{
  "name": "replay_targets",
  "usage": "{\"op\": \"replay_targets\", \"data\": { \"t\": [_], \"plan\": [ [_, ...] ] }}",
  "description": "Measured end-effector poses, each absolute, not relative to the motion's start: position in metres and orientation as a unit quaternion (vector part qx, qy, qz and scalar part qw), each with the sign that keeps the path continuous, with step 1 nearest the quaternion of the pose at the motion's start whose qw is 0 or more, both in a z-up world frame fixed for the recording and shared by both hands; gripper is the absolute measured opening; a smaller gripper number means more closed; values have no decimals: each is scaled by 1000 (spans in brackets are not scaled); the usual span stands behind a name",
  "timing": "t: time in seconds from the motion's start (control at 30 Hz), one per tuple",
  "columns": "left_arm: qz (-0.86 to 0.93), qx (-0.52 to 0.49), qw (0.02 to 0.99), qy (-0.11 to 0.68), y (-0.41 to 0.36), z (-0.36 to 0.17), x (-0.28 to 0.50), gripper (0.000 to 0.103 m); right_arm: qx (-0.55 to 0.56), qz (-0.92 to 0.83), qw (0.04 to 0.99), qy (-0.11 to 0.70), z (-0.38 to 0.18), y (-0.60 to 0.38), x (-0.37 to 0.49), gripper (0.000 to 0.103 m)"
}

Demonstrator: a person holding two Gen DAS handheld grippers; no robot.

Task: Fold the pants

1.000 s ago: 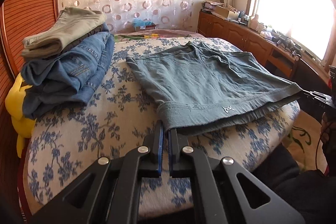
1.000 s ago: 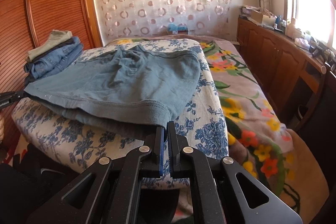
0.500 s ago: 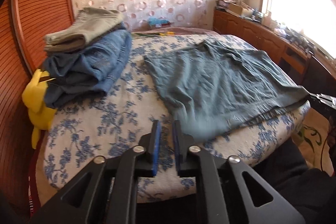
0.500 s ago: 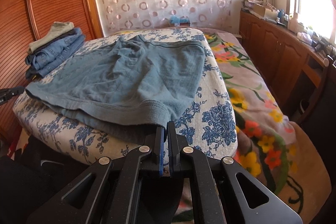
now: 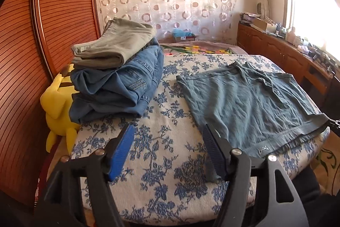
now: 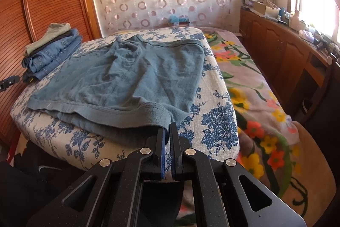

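Observation:
Grey-blue pants [image 5: 250, 103] lie folded flat on the blue-flowered cushion [image 5: 161, 154]; they also show in the right wrist view [image 6: 131, 78]. My left gripper [image 5: 167, 137] is open and empty, above the cushion just left of the pants' near corner. My right gripper [image 6: 167, 133] is shut on the pants' waistband corner at the cushion's near edge. Its tip shows at the far right in the left wrist view [image 5: 334, 127].
A pile of folded jeans and khaki pants [image 5: 119, 71] sits at the cushion's back left, with a yellow plush toy [image 5: 57, 107] beside it. A wooden wardrobe [image 5: 46, 35] stands on the left, a flowered bed [image 6: 255, 86] and wooden cabinets [image 6: 282, 50] on the right.
My left gripper has let go of the pants' corner, opened wide and drawn back to the left. The pants have settled flat. My right gripper stays shut on its corner.

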State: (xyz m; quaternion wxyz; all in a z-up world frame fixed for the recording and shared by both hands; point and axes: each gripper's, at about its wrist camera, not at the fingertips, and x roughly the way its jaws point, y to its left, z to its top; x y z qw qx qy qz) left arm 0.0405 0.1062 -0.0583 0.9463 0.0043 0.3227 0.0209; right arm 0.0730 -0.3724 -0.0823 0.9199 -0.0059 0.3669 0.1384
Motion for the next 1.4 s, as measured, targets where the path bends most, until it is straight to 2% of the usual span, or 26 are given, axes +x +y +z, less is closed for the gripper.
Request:
{"op": "replay_targets", "data": {
  "t": [0.13,0.7,1.03,1.4],
  "plan": [
    [28,4,946,323,106,-60,49,71,-4,138,921,363,-80,-373,77,1],
    [47,-5,942,331,101,-78,74,71,20,161,928,335,-72,-355,102,1],
    [54,-16,943,329,109,-75,69,71,0,236,926,293,-41,-294,113,1],
    [64,-20,944,323,117,-69,60,72,-19,329,902,278,-31,-201,127,1]
  ]
}}
